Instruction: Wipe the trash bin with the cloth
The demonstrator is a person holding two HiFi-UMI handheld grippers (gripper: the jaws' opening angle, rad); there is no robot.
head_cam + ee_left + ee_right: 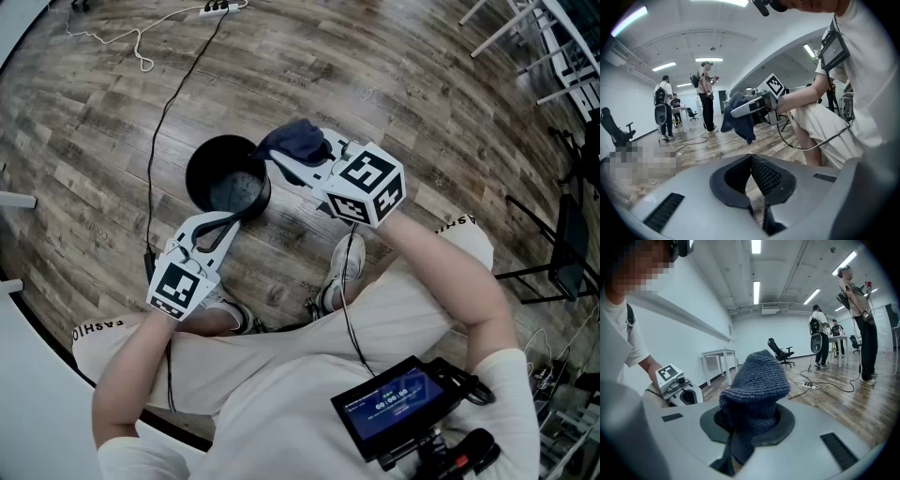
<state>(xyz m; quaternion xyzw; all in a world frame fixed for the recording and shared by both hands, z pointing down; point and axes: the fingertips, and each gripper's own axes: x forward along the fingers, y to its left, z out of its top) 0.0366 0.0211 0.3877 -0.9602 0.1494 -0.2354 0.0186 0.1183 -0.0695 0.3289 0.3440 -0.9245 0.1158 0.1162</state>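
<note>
Both pairs of jaws are closed on something. Those of the left gripper meet tightly, with a strip of black mesh caught along their line. In the head view their tips sit right on the near rim of the trash bin, so I judge they pinch that rim to keep the bin from sliding or turning while it is rubbed.

Those of the right gripper clamp the cloth, which bulges up and forward past the tips in a thick wad. That puts a soft pad out front to press on the bin, not the hard fingers. The wad sits just beyond those tips at the bin's far rim, across from the left jaws; whether it touches I cannot tell.

The bin is black, round and open-topped, standing on the wood floor, its bottom greyish. The cloth is dark blue and coarse-knit, with a tail drooping below the jaws.
</note>
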